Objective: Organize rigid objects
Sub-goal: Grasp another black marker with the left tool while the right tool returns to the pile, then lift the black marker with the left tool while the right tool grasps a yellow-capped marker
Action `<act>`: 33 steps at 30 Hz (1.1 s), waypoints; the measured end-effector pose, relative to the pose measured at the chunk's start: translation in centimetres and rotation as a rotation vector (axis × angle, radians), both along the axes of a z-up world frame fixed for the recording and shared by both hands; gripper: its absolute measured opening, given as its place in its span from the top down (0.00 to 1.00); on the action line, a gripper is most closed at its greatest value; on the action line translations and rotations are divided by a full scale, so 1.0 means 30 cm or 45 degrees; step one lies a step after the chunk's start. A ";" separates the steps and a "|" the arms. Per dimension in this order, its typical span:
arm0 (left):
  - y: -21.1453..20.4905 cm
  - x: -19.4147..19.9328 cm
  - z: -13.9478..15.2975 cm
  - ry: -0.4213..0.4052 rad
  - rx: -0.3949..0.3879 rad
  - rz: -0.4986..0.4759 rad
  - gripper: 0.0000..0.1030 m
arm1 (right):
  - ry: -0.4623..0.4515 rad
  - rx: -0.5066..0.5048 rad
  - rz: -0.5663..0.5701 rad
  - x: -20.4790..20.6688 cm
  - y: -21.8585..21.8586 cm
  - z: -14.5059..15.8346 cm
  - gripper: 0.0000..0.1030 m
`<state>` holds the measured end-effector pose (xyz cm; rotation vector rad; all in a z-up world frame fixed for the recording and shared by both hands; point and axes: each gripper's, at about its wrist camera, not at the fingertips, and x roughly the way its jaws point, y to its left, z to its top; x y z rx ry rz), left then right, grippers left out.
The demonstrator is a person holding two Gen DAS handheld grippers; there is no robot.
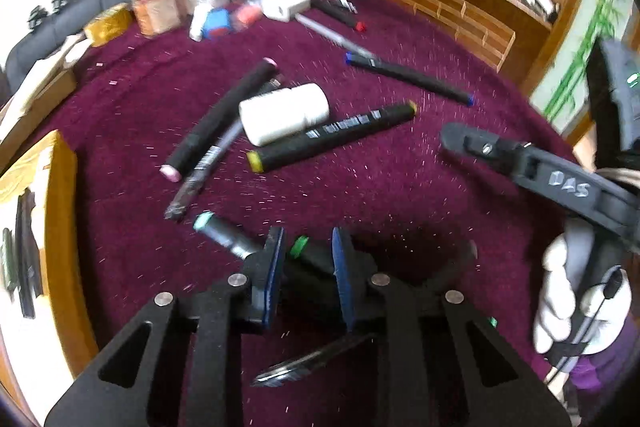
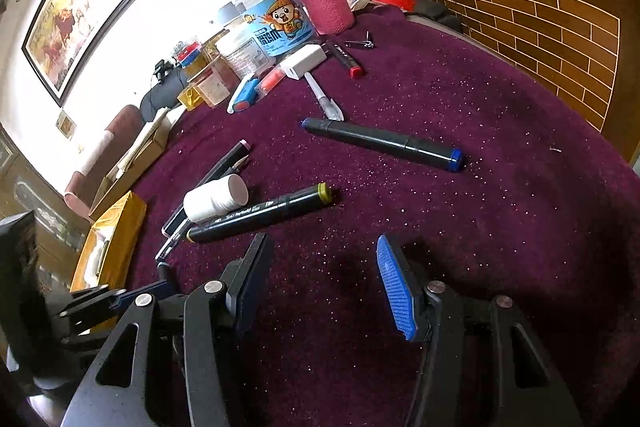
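My left gripper (image 1: 308, 253) points down at the purple cloth (image 1: 360, 195), its blue pads shut on a black marker with a green cap (image 1: 299, 246). A teal-capped marker (image 1: 224, 233) lies just left of it, and a dark pen (image 1: 312, 363) lies beneath. Ahead are a white bottle (image 1: 284, 113), a yellow-capped marker (image 1: 332, 137), a pink-capped marker (image 1: 220, 123) and a blue-capped marker (image 1: 408, 77). My right gripper (image 2: 320, 243) hovers open over bare cloth, with the yellow-capped marker (image 2: 260, 215) and white bottle (image 2: 216, 197) just beyond its left finger.
A yellow box (image 1: 60, 187) sits at the table's left edge. Jars, a pink flask (image 2: 324, 3), a white charger block (image 2: 304, 61) and a red-capped marker (image 2: 346, 59) crowd the far side. A wooden brick-pattern wall (image 2: 540, 27) rises at the right. A gloved hand (image 1: 568, 299) holds the right gripper.
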<state>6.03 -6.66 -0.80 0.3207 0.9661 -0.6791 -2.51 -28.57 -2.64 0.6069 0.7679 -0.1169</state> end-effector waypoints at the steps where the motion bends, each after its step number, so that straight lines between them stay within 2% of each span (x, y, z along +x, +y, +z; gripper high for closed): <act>1: 0.024 -0.003 0.017 -0.005 -0.031 0.022 0.79 | 0.000 0.002 0.001 0.001 0.000 0.000 0.52; 3: 0.082 -0.010 0.047 0.008 -0.093 0.087 0.77 | 0.003 0.003 0.005 0.002 0.001 -0.001 0.52; 6: 0.141 -0.024 0.053 0.023 -0.134 0.138 0.66 | 0.006 0.004 0.016 0.004 0.003 -0.002 0.52; 7: 0.147 -0.050 0.051 0.002 -0.120 0.117 0.62 | 0.006 0.003 0.018 0.004 0.004 -0.002 0.52; 9: 0.144 -0.100 0.045 -0.045 -0.087 0.057 0.62 | 0.007 0.000 0.021 0.005 0.006 -0.002 0.52; 11: 0.119 -0.171 0.032 -0.102 -0.045 -0.077 0.57 | 0.013 -0.008 0.023 0.007 0.010 -0.002 0.52; 13: 0.087 -0.232 0.011 -0.160 0.009 -0.190 0.43 | 0.018 -0.016 0.025 0.010 0.013 -0.002 0.52; 16: 0.045 -0.284 -0.028 -0.202 0.089 -0.303 0.43 | 0.024 -0.029 0.027 0.011 0.016 -0.003 0.52; 18: 0.007 -0.295 -0.074 -0.251 0.192 -0.331 0.42 | 0.031 -0.037 0.027 0.015 0.018 -0.004 0.52; 19: -0.003 -0.297 -0.090 -0.277 0.214 -0.332 0.42 | 0.036 -0.039 0.028 0.017 0.019 -0.005 0.52; 20: -0.005 -0.291 -0.088 -0.282 0.185 -0.335 0.42 | 0.042 -0.042 0.029 0.019 0.019 -0.007 0.52; 21: -0.003 -0.279 -0.086 -0.246 0.166 -0.326 0.50 | 0.048 -0.043 0.031 0.021 0.019 -0.009 0.52; 22: 0.003 -0.259 -0.081 -0.156 0.121 -0.319 0.79 | 0.055 -0.044 0.032 0.023 0.019 -0.011 0.52; 24: 0.030 -0.240 -0.071 -0.058 0.048 -0.296 0.93 | 0.064 -0.050 0.028 0.025 0.020 -0.013 0.52; 28: 0.109 -0.212 -0.036 0.010 -0.071 -0.213 0.94 | 0.075 -0.076 0.038 0.029 0.030 -0.012 0.52; 33: 0.258 -0.210 0.047 0.060 -0.287 -0.120 0.94 | 0.077 -0.040 0.146 0.016 0.075 0.016 0.52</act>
